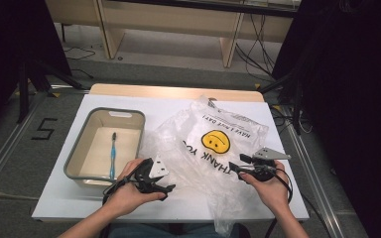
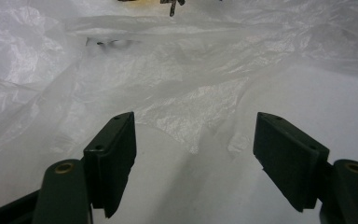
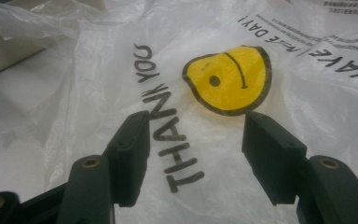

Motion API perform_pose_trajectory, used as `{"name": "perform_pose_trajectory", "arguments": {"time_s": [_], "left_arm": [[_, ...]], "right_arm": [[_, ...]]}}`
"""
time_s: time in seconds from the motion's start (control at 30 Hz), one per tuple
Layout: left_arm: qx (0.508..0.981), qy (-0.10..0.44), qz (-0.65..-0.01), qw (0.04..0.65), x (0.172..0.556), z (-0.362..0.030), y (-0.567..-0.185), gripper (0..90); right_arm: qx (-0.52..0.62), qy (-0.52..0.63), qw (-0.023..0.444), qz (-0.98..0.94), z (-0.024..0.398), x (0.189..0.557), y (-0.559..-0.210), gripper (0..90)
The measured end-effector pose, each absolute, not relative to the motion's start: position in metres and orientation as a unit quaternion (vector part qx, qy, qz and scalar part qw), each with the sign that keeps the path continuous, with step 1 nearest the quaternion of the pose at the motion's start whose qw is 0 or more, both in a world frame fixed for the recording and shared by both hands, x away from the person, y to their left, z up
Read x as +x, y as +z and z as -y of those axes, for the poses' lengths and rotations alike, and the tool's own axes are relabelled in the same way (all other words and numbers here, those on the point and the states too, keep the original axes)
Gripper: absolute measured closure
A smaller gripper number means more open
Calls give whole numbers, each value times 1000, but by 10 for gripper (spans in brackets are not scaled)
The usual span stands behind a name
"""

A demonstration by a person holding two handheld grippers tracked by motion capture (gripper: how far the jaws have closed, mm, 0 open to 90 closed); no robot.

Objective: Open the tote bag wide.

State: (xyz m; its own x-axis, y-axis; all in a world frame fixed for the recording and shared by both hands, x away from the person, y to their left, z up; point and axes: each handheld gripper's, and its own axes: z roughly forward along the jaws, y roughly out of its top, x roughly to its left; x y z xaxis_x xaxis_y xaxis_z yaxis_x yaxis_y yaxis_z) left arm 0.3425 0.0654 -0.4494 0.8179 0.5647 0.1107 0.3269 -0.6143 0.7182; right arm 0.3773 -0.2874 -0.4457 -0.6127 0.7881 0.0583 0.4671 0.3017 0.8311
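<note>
- Thin clear plastic bag (image 1: 213,148) lies crumpled across the table (image 1: 54,198), filling its centre and right half, from about 12 o'clock down to 5 o'clock.
- Printed on it: a yellow smiley face (image 3: 228,79), "THANK YOU", and "HAVE A NICE DAY!".
- Left gripper (image 1: 151,181) sits at the bag's 8 o'clock edge, fingers (image 2: 114,158) spread, film between them but not pinched, probably lining up a grab.
- Right gripper (image 1: 245,166) hovers at 4 o'clock, fingers (image 3: 133,154) spread over the lettering, holding nothing.
- Grey tub (image 1: 77,158) at the bag's 9 o'clock holds a blue toothbrush (image 1: 113,153), likely waiting to be bagged.
</note>
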Motion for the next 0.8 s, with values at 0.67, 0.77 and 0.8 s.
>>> {"name": "perform_pose_trajectory", "arguments": {"time_s": [0.67,0.77,0.8], "left_arm": [[884,167,-255,356,344,-59,-460,306],[884,168,-255,354,345,-58,-460,306],[884,168,-255,353,346,-58,-460,306]], "right_arm": [[363,442,163,-804,246,383,-446,423],[360,442,160,-806,242,384,-447,423],[358,442,160,-807,241,384,-447,424]]}}
